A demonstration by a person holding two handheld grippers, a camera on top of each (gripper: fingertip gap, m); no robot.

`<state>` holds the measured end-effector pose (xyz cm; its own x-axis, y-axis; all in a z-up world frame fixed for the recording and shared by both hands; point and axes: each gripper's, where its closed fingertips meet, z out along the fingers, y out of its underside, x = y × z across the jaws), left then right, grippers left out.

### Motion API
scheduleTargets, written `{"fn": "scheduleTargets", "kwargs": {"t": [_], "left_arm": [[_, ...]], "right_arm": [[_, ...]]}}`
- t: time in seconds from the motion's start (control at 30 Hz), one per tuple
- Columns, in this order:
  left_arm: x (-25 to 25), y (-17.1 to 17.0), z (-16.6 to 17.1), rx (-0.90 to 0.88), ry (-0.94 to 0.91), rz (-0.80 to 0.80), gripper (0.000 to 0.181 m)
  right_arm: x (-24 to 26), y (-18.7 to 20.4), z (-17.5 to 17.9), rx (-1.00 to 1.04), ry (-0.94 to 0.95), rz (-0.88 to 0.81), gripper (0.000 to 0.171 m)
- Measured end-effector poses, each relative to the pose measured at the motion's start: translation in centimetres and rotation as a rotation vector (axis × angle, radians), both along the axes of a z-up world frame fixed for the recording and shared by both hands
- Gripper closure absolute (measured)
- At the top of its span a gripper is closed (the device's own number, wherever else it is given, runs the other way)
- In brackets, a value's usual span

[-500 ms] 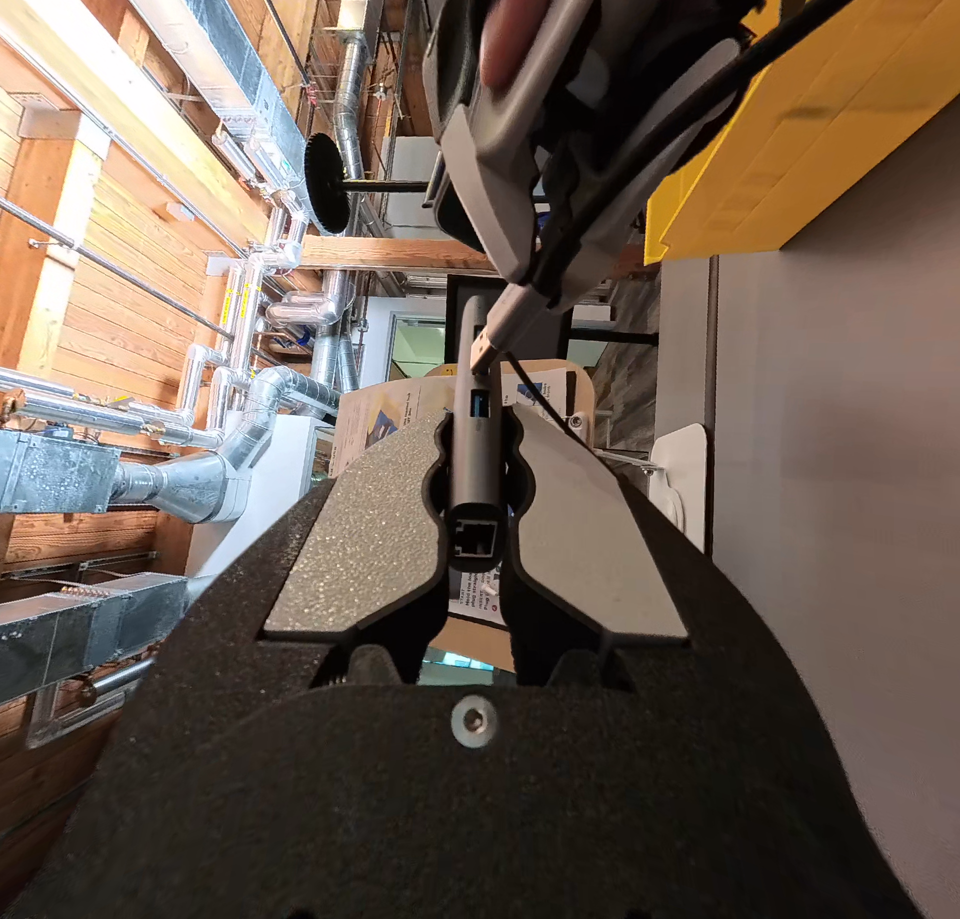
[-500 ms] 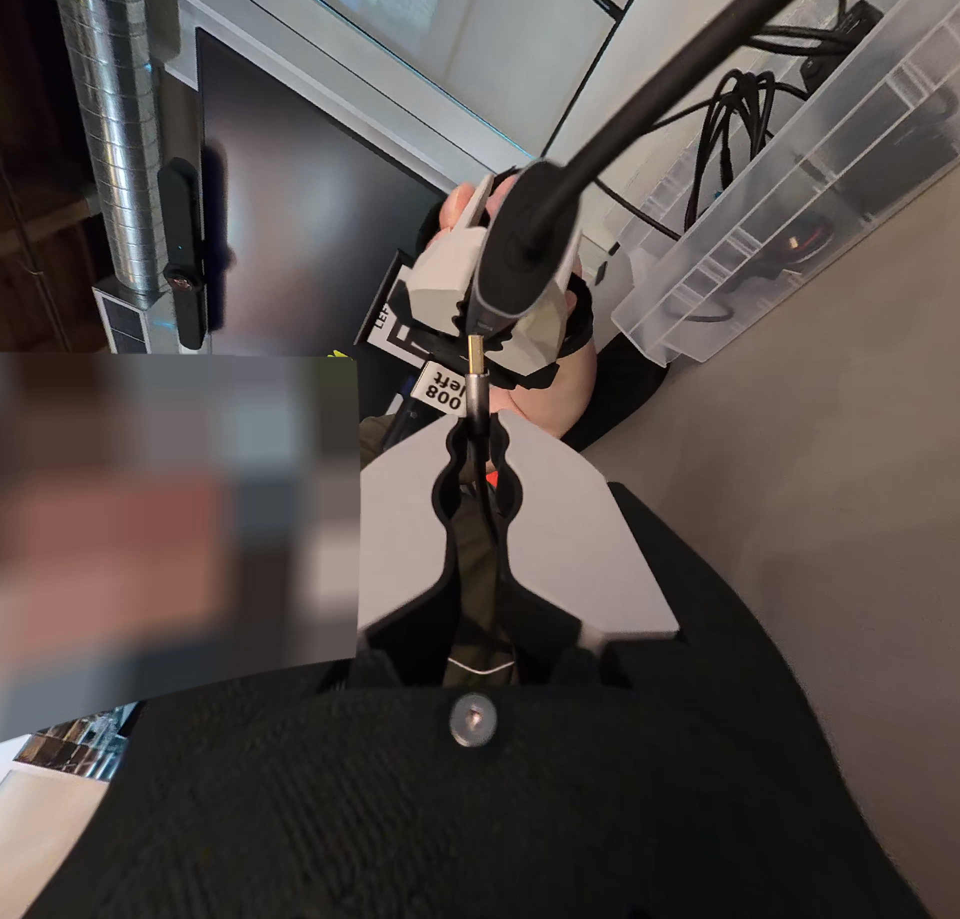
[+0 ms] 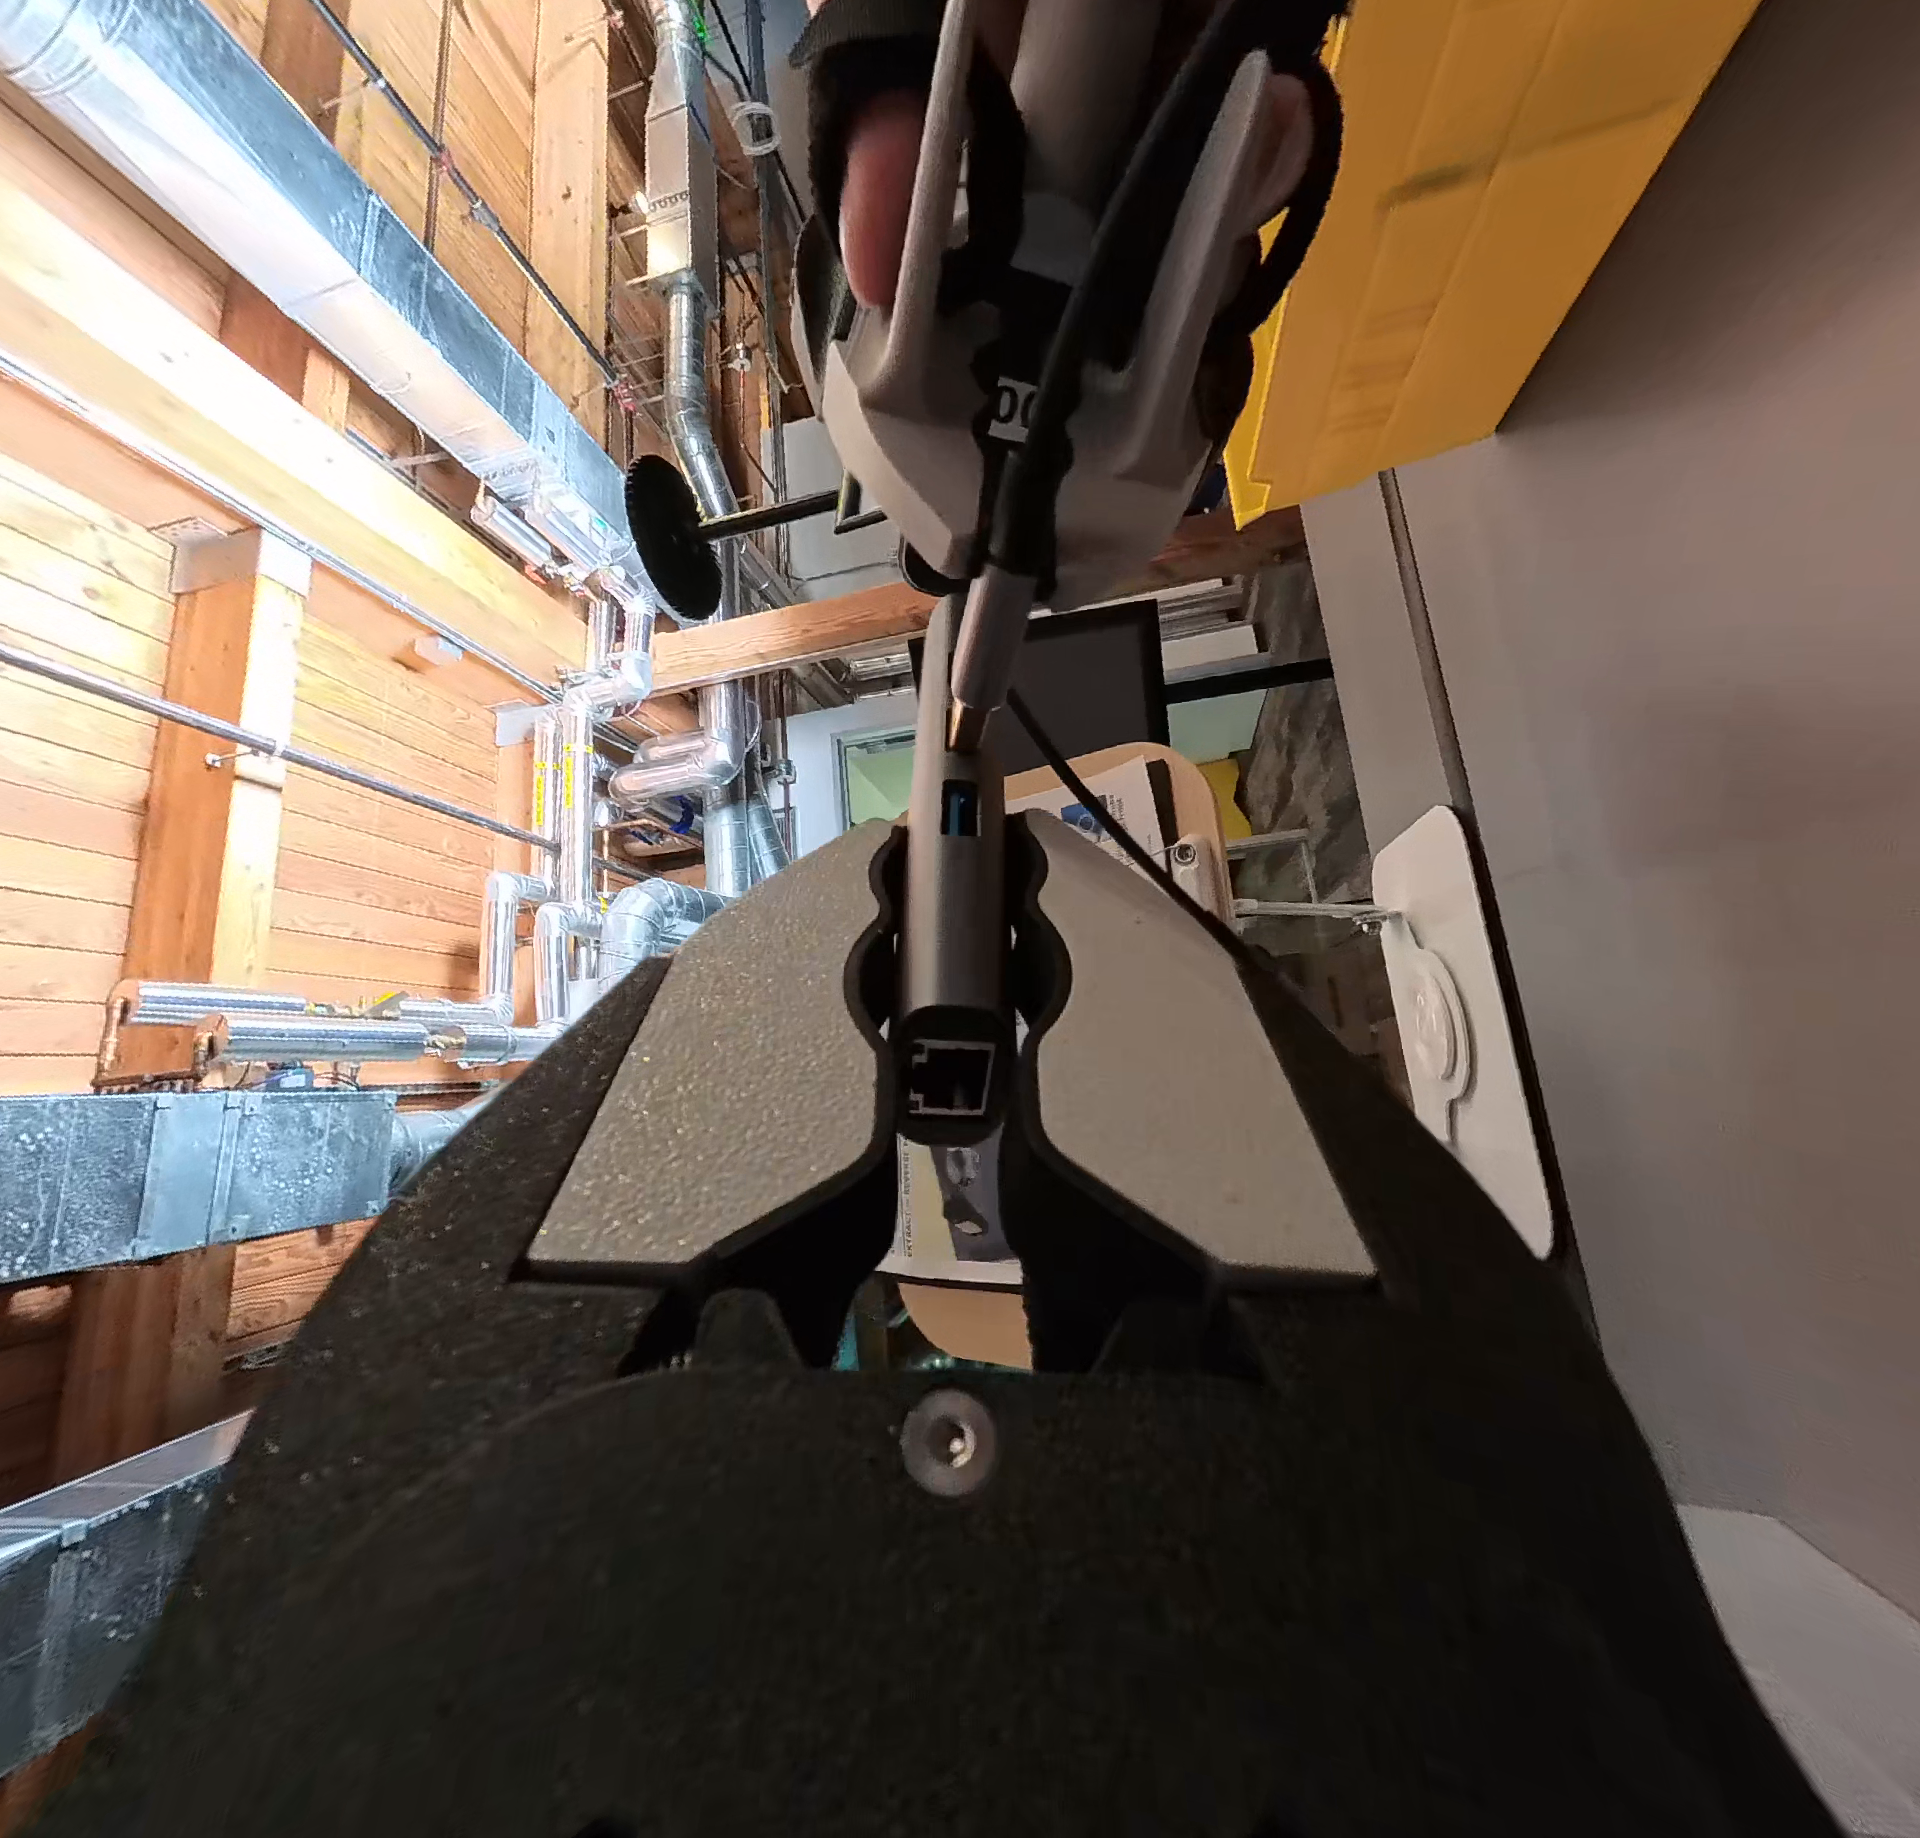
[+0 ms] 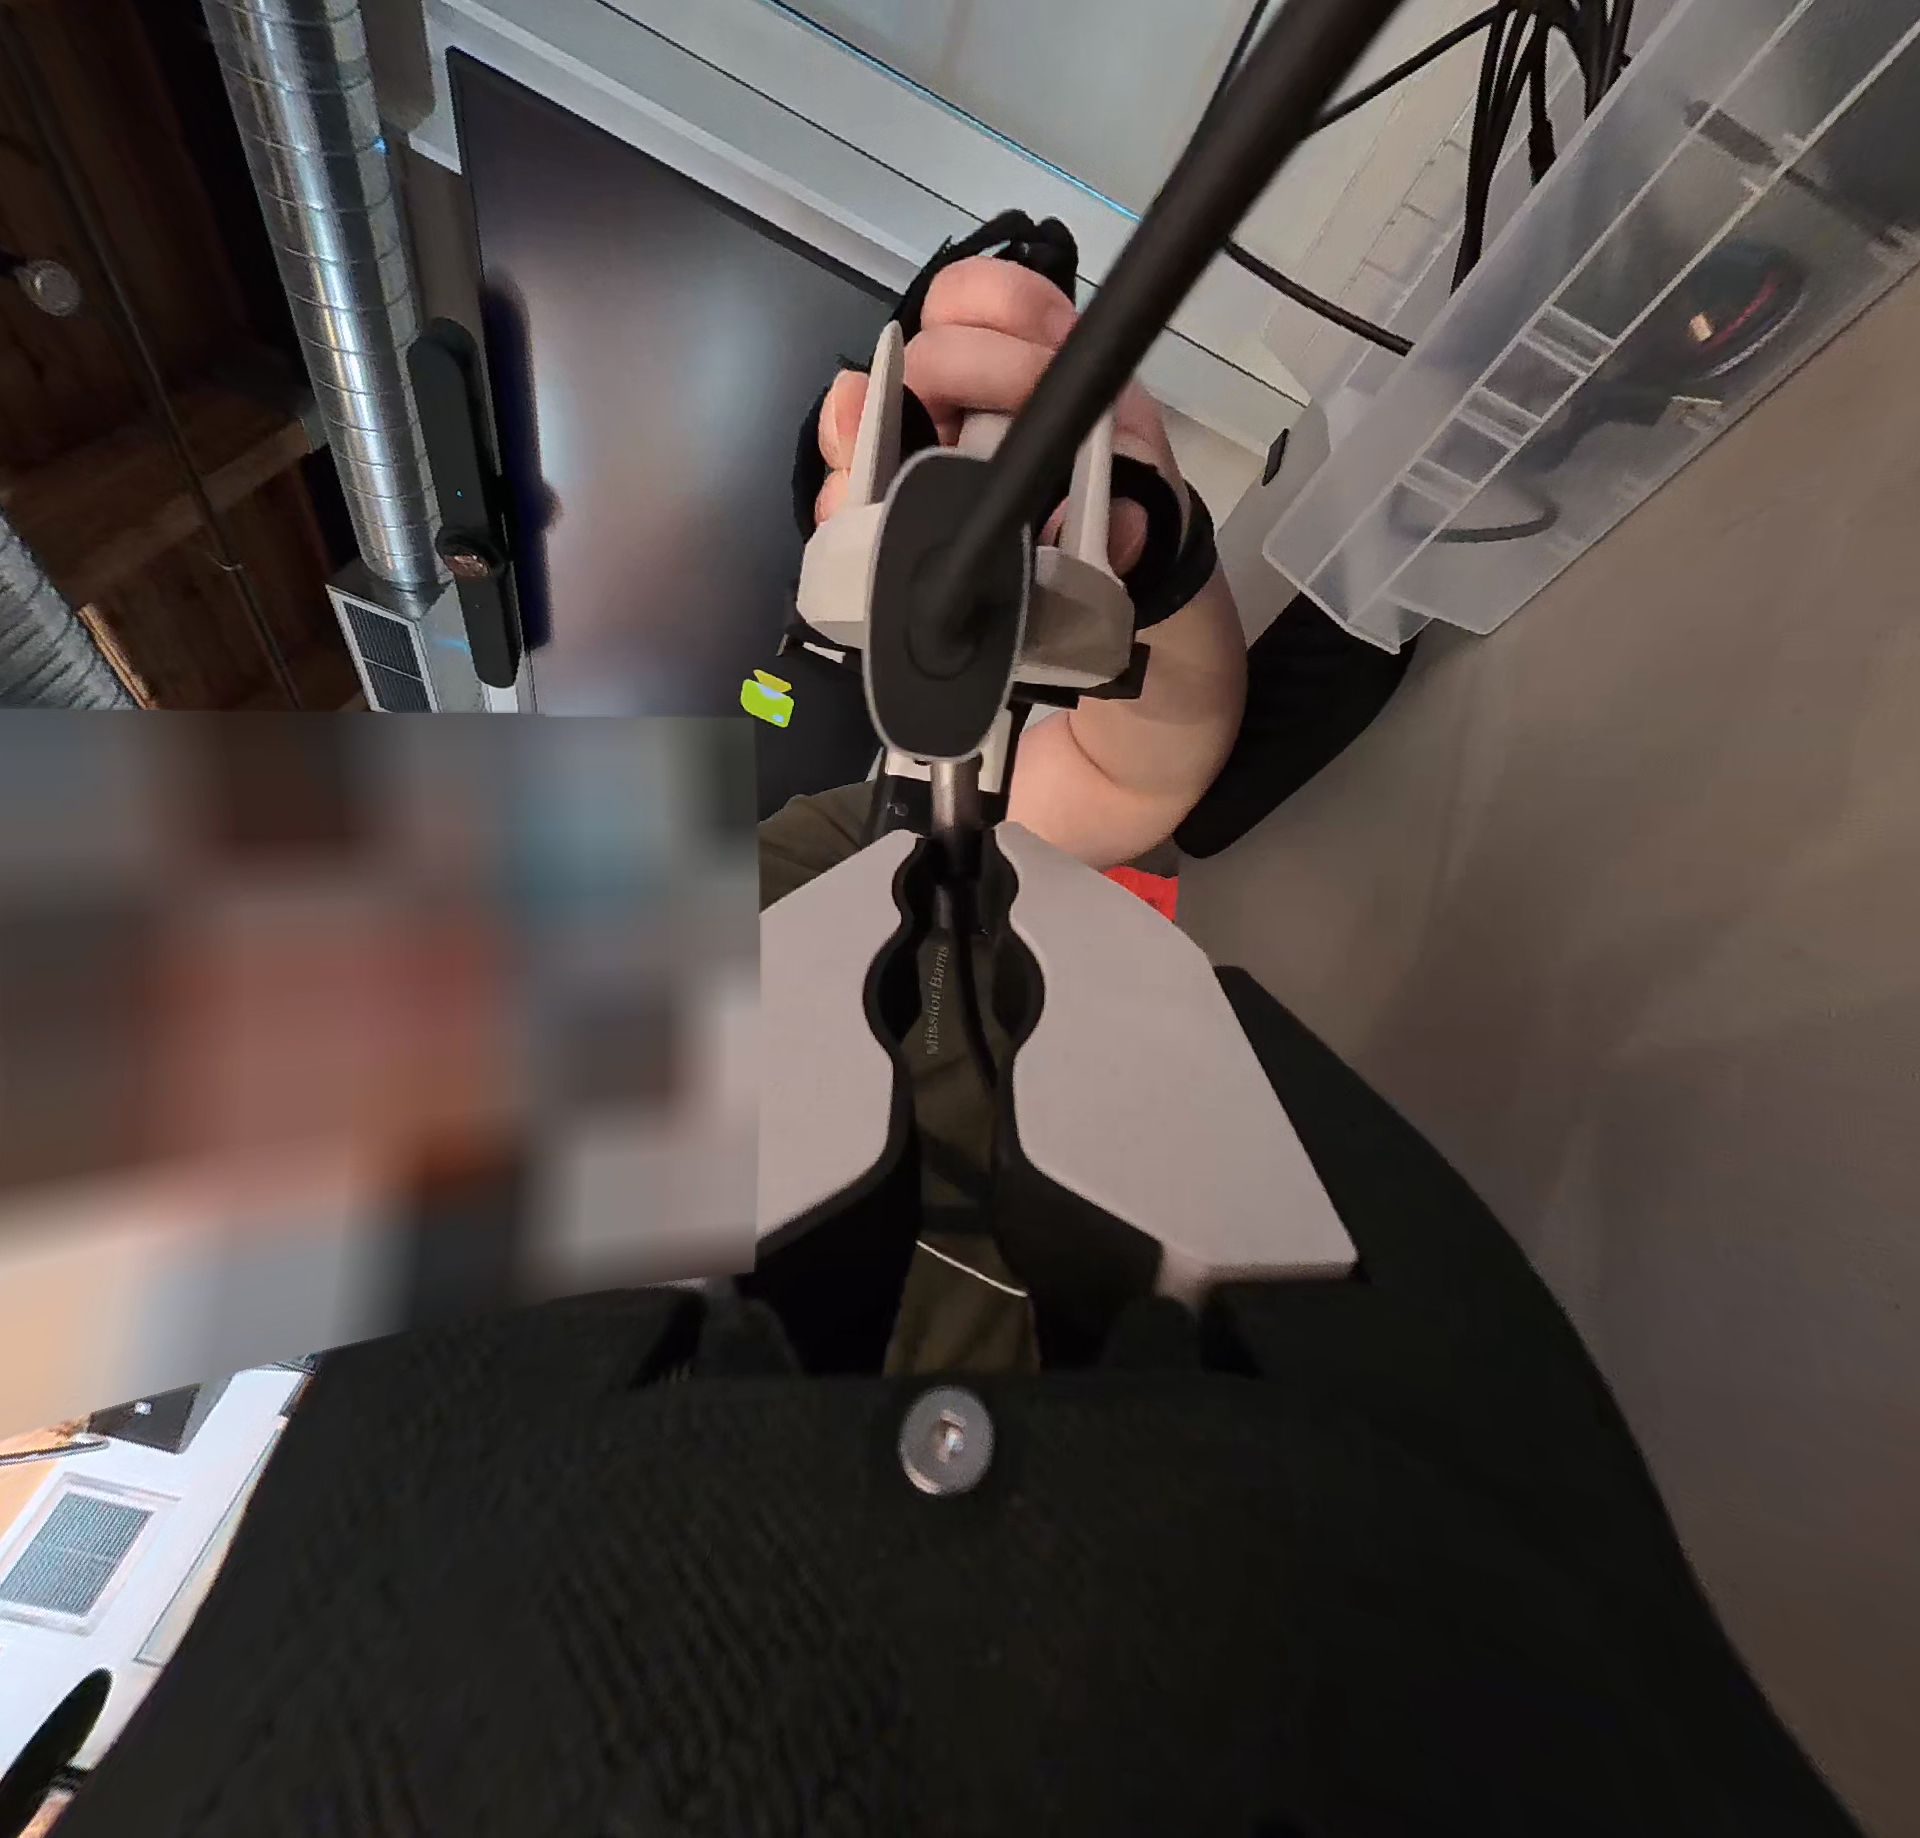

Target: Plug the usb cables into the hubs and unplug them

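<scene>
My left gripper (image 3: 956, 853) is shut on a grey USB hub (image 3: 951, 957), held with its end port facing the camera and a blue port (image 3: 961, 812) on its side. My right gripper (image 3: 1013, 562) comes in from above, shut on a grey USB cable plug (image 3: 987, 635). The plug's gold tip (image 3: 964, 726) touches the hub's side just above the blue port. In the right wrist view my right gripper (image 4: 951, 853) grips the plug (image 4: 951, 791). Just beyond it, the left gripper (image 4: 961, 645) holds the hub (image 4: 940, 593) end-on, its thick black cable (image 4: 1195, 230) rising to the upper right.
A yellow bin (image 3: 1507, 178) and a white flat object (image 3: 1455, 1009) rest on the grey table (image 3: 1714, 853). A clear plastic organiser (image 4: 1610, 334) with black cables behind it lies at the table's edge. A dark monitor (image 4: 644, 417) stands behind. One gripper's finger ends stand about 5 cm off the other's.
The right gripper has swung from a slant to a steeper angle and brought the plug closer to the hub. The plug tip stays at the hub's side. The left gripper holds still.
</scene>
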<state>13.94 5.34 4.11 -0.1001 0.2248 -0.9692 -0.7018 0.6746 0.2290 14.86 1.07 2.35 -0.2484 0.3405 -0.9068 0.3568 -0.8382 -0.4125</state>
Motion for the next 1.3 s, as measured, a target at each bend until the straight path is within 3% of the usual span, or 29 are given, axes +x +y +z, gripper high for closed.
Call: {"fn": "scheduleTargets", "kwargs": {"t": [0.2,0.33,0.83,1.0,1.17,1.23,1.3], "left_arm": [[0.0,-0.3,-0.1,0.006,0.034,-0.030,0.165],[-0.3,0.7,-0.2,0.012,0.028,0.041,0.165],[-0.2,0.4,-0.3,-0.243,-0.082,-0.043,0.164],[-0.5,0.4,0.6,-0.330,-0.173,-0.076,0.165],[-1.7,0.9,2.7,-0.413,-0.309,-0.072,0.165],[-2.3,1.0,3.7,-0.430,-0.369,-0.074,0.165],[-3.1,1.4,4.4,-0.447,-0.414,-0.044,0.165]], "right_arm": [[-0.1,-0.4,0.0,-0.005,-0.007,0.012,0.163],[-0.4,0.7,-0.2,-0.002,-0.017,-0.059,0.163],[0.3,1.9,0.8,0.112,0.004,-0.160,0.158],[1.0,2.4,2.6,0.377,0.029,-0.248,0.156],[0.9,5.5,3.9,0.835,0.064,-0.571,0.154],[0.3,5.5,3.7,0.977,0.062,-0.625,0.153],[-0.8,4.7,3.9,1.097,0.078,-0.650,0.140]]}}
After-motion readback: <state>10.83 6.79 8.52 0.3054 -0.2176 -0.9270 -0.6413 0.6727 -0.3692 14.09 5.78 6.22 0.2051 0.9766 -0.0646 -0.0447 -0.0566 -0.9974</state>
